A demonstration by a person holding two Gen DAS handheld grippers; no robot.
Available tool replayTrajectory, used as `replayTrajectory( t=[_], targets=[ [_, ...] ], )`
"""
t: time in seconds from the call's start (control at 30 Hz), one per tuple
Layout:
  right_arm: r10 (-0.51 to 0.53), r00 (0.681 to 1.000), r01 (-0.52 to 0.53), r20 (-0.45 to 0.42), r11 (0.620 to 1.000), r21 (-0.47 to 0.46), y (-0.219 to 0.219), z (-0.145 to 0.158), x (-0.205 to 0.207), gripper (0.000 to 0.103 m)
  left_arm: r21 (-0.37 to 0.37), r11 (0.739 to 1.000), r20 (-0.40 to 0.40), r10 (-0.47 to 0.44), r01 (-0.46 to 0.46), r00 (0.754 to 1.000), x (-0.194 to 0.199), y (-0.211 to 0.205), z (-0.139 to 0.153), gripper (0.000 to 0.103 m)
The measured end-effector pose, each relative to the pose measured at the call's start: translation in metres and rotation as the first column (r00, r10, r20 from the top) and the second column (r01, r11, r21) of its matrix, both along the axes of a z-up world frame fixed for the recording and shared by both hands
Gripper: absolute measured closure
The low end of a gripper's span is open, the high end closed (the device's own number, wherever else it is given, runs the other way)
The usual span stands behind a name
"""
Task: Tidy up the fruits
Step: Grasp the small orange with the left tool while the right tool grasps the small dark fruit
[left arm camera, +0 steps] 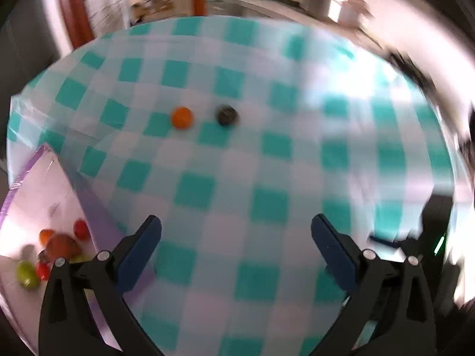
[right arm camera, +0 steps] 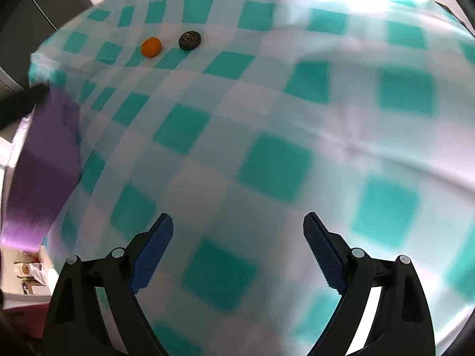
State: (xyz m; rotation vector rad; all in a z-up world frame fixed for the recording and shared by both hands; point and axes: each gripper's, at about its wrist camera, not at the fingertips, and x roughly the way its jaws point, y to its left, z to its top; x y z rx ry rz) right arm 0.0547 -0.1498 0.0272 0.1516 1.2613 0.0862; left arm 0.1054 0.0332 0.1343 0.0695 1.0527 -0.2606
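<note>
Left wrist view is smeared by blur; the fruits piled in the purple-rimmed box (left arm camera: pixel 50 184) at lower left are hard to tell apart, partly behind the left gripper (left arm camera: pixel 236 231), whose jaws are spread and empty above the checked cloth (left arm camera: pixel 267 163). An orange fruit (left arm camera: pixel 181 117) and dark fruit (left arm camera: pixel 227 114) lie left of centre. The right gripper (right arm camera: pixel 237 228) is likewise spread, holding nothing.
</note>
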Motion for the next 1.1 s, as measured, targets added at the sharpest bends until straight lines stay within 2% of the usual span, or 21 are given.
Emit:
replayTrajectory(
  t=[0.1,0.2,0.33,0.5,0.57,0.67,0.7,0.73,0.77,0.8,0.83,1.0,1.1],
  targets=[
    [-0.001,1.0,0.001,0.0,1.0,-0.013,0.022,-0.008,0.046,0.016,-0.051,0.994,-0.05,0.093,-0.096,0.994,0.056,0.026,-0.006,0.002],
    [0.018,0.999,-0.017,0.04,0.999,-0.036,0.051,-0.012,0.1,0.016,-0.095,0.981,-0.096,0.161,-0.17,0.982,0.107,0.05,-0.015,0.002],
    [0.071,0.989,-0.054,0.132,0.99,-0.133,0.079,-0.014,0.161,0.018,-0.089,0.974,-0.1,0.201,-0.21,0.975,0.159,0.071,-0.033,0.002],
    [0.05,0.979,-0.016,0.197,0.985,-0.172,0.084,-0.027,0.212,0.022,-0.097,0.961,-0.142,0.244,-0.259,0.959,0.19,0.086,-0.056,0.002],
    [0.043,0.978,-0.006,0.203,0.983,-0.182,0.086,-0.031,0.225,0.029,-0.126,0.952,-0.157,0.259,-0.279,0.953,0.197,0.089,-0.059,0.002],
    [0.046,0.974,-0.001,0.223,0.98,-0.198,0.09,-0.033,0.237,0.028,-0.078,0.963,-0.133,0.245,-0.256,0.96,0.204,0.083,-0.063,0.002],
    [0.055,0.971,-0.005,0.232,0.977,-0.212,0.092,-0.032,0.239,0.031,-0.069,0.967,-0.136,0.236,-0.247,0.962,0.206,0.08,-0.066,0.002],
    [0.061,0.969,-0.007,0.24,0.975,-0.22,0.094,-0.031,0.239,0.035,-0.063,0.969,-0.144,0.229,-0.24,0.963,0.208,0.078,-0.069,0.002],
    [0.07,0.966,-0.011,0.25,0.974,-0.227,0.094,-0.03,0.238,0.051,-0.056,0.971,-0.152,0.222,-0.232,0.963,0.21,0.075,-0.073,0.002],
    [0.083,0.963,-0.023,0.258,0.973,-0.229,0.094,-0.029,0.236,0.06,-0.048,0.973,-0.155,0.215,-0.225,0.964,0.212,0.071,-0.075,0.002],
    [0.086,0.962,-0.024,0.259,0.972,-0.236,0.092,-0.028,0.233,0.063,-0.036,0.977,-0.158,0.203,-0.212,0.966,0.215,0.066,-0.079,0.002],
    [-0.079,0.963,0.124,0.258,0.979,-0.164,0.046,-0.02,0.196,0.063,0.014,0.988,-0.18,0.153,-0.153,0.972,0.227,0.04,-0.097,0.002],
    [-0.126,0.962,0.166,0.24,0.974,-0.153,0.028,-0.016,0.166,0.063,0.057,0.991,-0.184,0.128,-0.12,0.975,0.237,0.021,-0.11,0.002]
  ],
)
